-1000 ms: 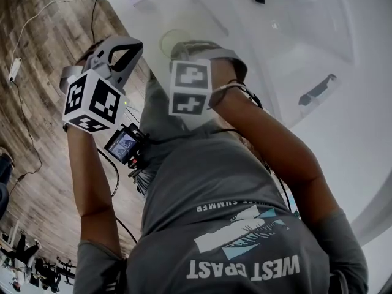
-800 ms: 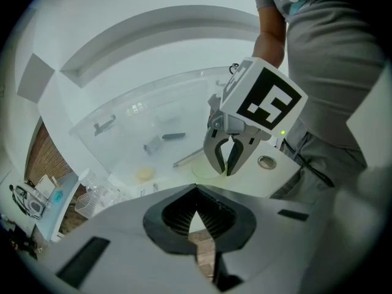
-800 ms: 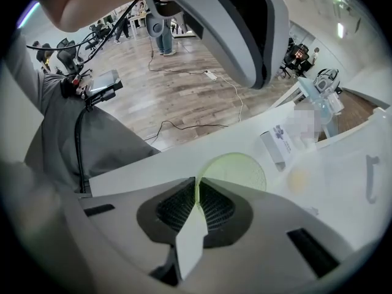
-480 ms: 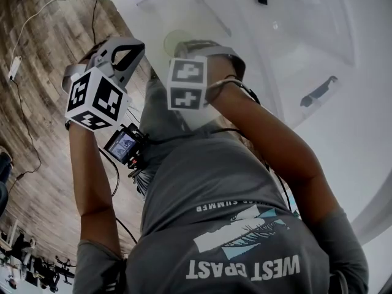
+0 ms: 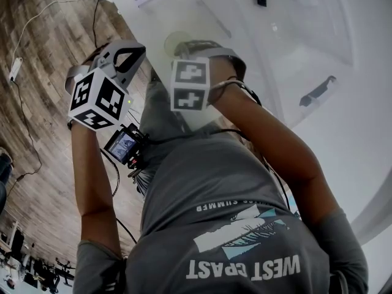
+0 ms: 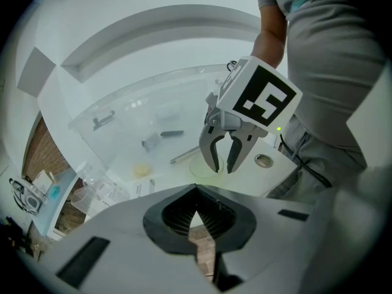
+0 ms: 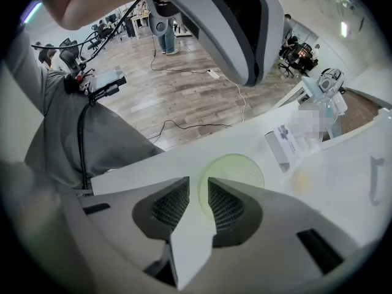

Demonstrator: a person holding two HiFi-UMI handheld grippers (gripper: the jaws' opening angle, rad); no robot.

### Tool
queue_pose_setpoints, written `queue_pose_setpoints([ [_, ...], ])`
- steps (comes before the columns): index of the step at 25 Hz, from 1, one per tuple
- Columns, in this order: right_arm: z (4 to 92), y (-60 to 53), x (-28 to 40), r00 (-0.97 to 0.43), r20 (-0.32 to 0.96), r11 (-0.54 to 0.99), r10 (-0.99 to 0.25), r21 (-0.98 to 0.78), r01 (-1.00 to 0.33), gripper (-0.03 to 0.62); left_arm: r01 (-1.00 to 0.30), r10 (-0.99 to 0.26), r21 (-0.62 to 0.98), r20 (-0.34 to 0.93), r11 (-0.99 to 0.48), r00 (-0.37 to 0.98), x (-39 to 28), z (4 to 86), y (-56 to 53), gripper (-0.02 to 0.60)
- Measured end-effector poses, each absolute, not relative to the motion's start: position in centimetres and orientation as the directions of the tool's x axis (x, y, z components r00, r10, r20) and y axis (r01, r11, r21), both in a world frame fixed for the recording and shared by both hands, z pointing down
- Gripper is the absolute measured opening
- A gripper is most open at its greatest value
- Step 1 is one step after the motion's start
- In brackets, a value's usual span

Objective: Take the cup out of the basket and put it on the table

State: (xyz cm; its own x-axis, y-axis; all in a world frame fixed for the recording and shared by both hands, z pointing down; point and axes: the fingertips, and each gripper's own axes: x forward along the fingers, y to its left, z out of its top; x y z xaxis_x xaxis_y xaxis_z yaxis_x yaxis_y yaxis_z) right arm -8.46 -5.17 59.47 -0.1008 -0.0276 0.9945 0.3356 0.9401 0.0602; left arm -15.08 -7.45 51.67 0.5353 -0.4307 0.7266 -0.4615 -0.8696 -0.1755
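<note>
The pale green cup [image 7: 236, 167] sat on the white bench [image 5: 245, 17], close to the bench's left edge and directly under the right tongs [image 7: 198, 177], which pointed straight down at it. In the right gripper view the cup's round top lay just beyond the tips, its left rim showing in the gap between the jaws and its near part hidden behind the right-hand jaw. The right tongs were released: the jaws stood a little apart, with no pad seen pressing on the cup (the left gripper view showed the same narrow gap, the tips hanging just above the green rim). The left tongs [image 6: 196, 187] were clenched, tips together with nothing between them, and were held to the left of the right tongs, off the bench's edge and angled down toward it. Farther along the bench lay a small printed card [image 7: 283, 146] and a pale yellow disc [image 7: 300, 179], both well apart from the cup. To the left of the bench ran a wood plank floor [image 5: 43, 54] with a thin white cable [image 5: 24, 26] trailing across it. The right gripper view showed an open room with people at far desks.
</note>
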Motion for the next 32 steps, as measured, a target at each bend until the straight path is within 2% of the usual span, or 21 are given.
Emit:
queue_pose_setpoints([
  [3, 58.7, -4.6, -8.5, -0.126, 0.992, 0.946, -0.009, 0.050, 0.319, 0.118, -0.459, -0.432, -0.179, 0.725, -0.870, 0.536, -15.0, 51.3, -7.4, 0.008],
  [6, 57.5, -4.6, -8.9, -0.169, 0.985, 0.948, -0.022, 0.074, 0.309, 0.124, -0.458, -0.433, -0.183, 0.726, -0.870, 0.534, -15.2, 50.9, -7.5, 0.008],
  [8, 56.7, -4.8, -9.1, -0.195, 0.979, 0.947, -0.050, 0.109, 0.303, 0.119, -0.456, -0.434, -0.186, 0.726, -0.871, 0.533, -15.1, 50.7, -7.5, 0.008],
  [11, 55.7, -5.0, -9.3, -0.222, 0.971, 0.946, -0.086, 0.150, 0.288, 0.070, -0.448, -0.434, -0.192, 0.726, -0.873, 0.534, -14.9, 50.4, -7.4, 0.008],
  [32, 51.0, -2.2, -7.0, -0.291, 0.944, 0.951, -0.155, 0.222, 0.213, 0.067, -0.417, -0.440, -0.237, 0.742, -0.878, 0.506, -13.4, 47.3, -5.0, 0.008],
])
